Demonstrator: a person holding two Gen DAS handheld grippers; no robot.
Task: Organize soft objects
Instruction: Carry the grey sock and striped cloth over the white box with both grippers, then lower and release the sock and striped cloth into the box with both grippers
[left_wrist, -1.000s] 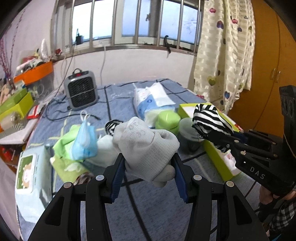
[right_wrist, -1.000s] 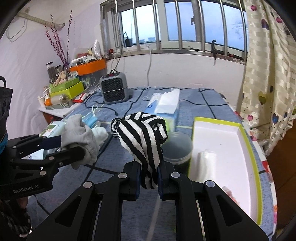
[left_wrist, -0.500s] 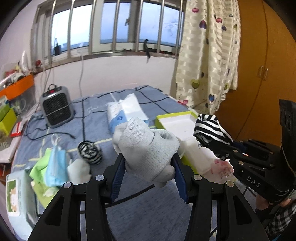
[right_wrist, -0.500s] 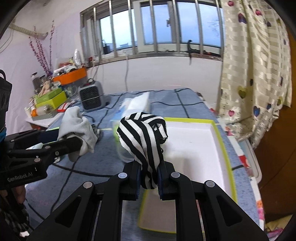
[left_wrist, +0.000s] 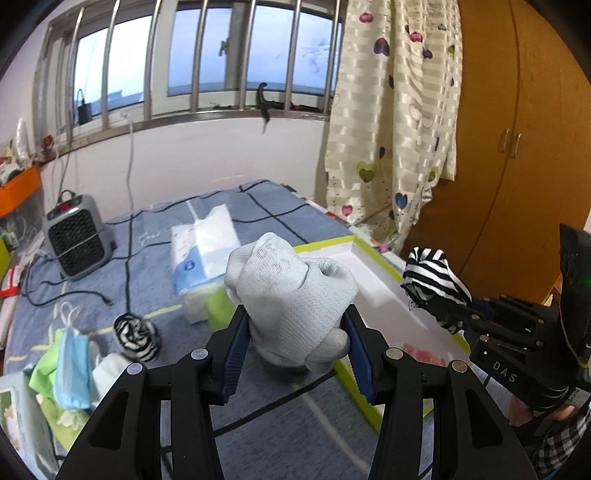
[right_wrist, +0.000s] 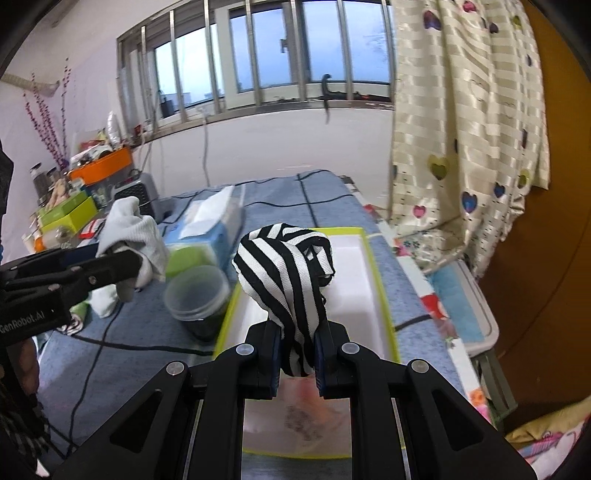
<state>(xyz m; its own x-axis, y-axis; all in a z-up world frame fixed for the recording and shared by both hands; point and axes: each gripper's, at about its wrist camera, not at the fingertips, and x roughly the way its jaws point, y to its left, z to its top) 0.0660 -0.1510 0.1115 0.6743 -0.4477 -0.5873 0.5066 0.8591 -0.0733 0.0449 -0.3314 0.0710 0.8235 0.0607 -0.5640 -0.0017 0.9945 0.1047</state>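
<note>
My left gripper (left_wrist: 295, 339) is shut on a grey knitted glove (left_wrist: 291, 295), held above the blue cloth just left of the tray; it also shows in the right wrist view (right_wrist: 129, 236). My right gripper (right_wrist: 297, 354) is shut on a black-and-white striped sock (right_wrist: 288, 269), held over the near part of the white tray with a lime rim (right_wrist: 373, 266). That sock also shows in the left wrist view (left_wrist: 432, 284), above the tray (left_wrist: 369, 258). A second striped sock (left_wrist: 135, 336) lies on the cloth at the left.
A tissue pack (left_wrist: 203, 247), a green lidded box (right_wrist: 190, 254) and a clear round tub (right_wrist: 197, 291) stand left of the tray. A blue mask (left_wrist: 74, 365), green cloth (left_wrist: 42, 373) and white sock (left_wrist: 110, 373) lie at left. A grey heater (left_wrist: 75, 236) stands behind.
Both grippers have swung right with their loads: the striped sock is now over the tray, and the glove has come close to the tray's left edge.
</note>
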